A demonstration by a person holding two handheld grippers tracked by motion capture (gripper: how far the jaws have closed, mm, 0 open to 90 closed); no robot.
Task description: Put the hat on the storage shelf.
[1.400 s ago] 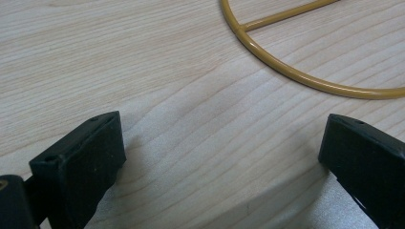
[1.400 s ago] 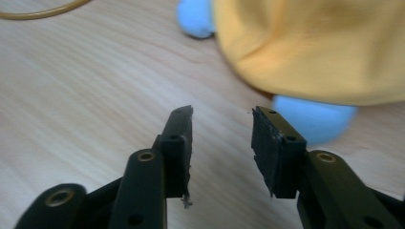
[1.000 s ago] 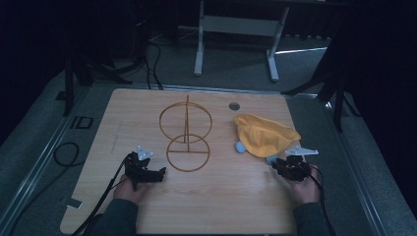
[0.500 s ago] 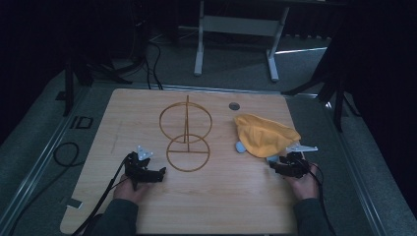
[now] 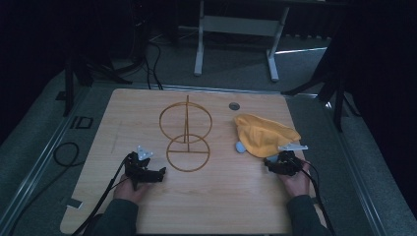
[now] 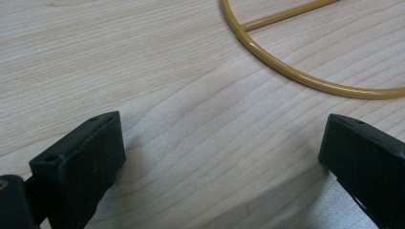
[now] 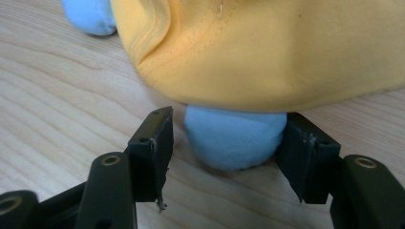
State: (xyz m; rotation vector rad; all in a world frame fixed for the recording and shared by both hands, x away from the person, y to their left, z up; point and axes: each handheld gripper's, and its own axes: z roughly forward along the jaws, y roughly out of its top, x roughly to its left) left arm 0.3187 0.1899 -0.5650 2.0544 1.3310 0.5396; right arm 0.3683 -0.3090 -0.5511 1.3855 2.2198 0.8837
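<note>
At the table's right edge, my right gripper (image 5: 276, 164) lies low and level, its jaws just opened around a soft blue tab (image 7: 234, 140) poking from the stitched yellow cloth (image 5: 263, 135) (one pad touching, one apart). My left gripper (image 5: 156, 173) rests open on bare wood grain beside the thin gold wire ring (image 6: 305, 78).

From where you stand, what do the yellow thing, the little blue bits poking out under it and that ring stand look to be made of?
The yellow thing looks like soft woven cloth, matte, with stitched seams and folds. The blue bit between the right tongs seems soft fabric too, rounded and faintly creased; another blue bit peeks out alongside. The ring stand appears to be thin metal rod with a glossy mustard coating.
</note>
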